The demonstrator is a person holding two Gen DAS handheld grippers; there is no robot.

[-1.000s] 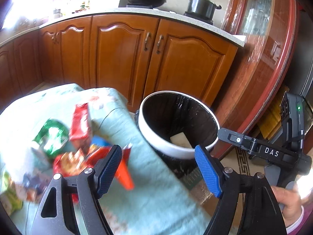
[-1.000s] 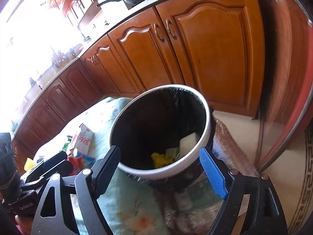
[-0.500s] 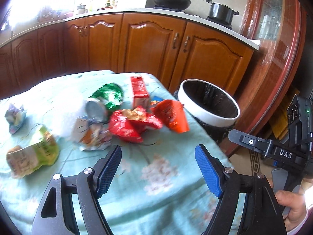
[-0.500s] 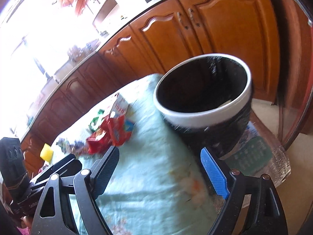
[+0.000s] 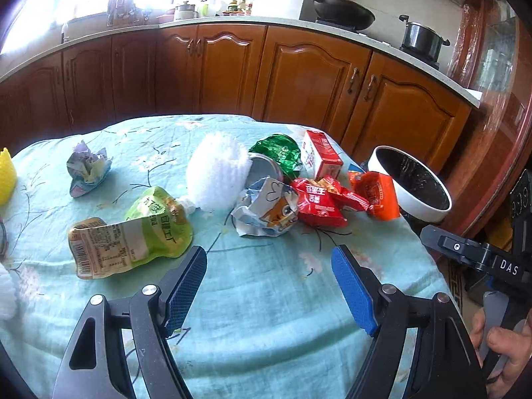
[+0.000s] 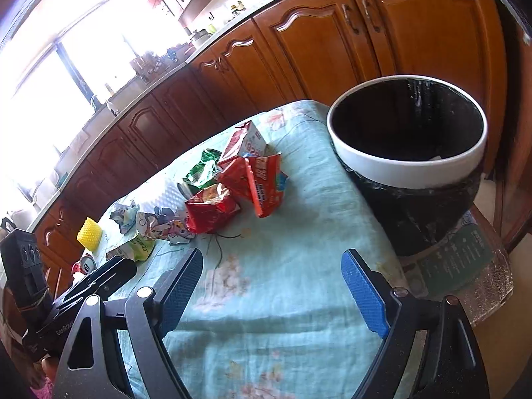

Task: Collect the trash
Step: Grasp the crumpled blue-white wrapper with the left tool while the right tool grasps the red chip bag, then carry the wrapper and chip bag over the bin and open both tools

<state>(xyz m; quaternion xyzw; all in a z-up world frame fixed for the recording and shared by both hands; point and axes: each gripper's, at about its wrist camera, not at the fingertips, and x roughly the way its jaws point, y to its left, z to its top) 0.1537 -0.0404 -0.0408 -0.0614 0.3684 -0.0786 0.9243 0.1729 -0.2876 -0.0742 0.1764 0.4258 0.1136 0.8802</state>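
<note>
While both grippers hover empty over the teal floral tablecloth | left gripper jaws apart, right gripper likewise | crumpled red snack wrappers heaped near white-rimmed black bin, probably for short drops

Both grippers, left gripper and right gripper, are hovering side by side, jaws spread wide, gripping nothing.

The left gripper hangs spread wide and empty over the teal tablecloth. At eleven o'clock lies a green pouch; at twelve, a crumpled white-blue wrapper touches red snack bags. At two o'clock stands the white-rimmed bin.
</note>
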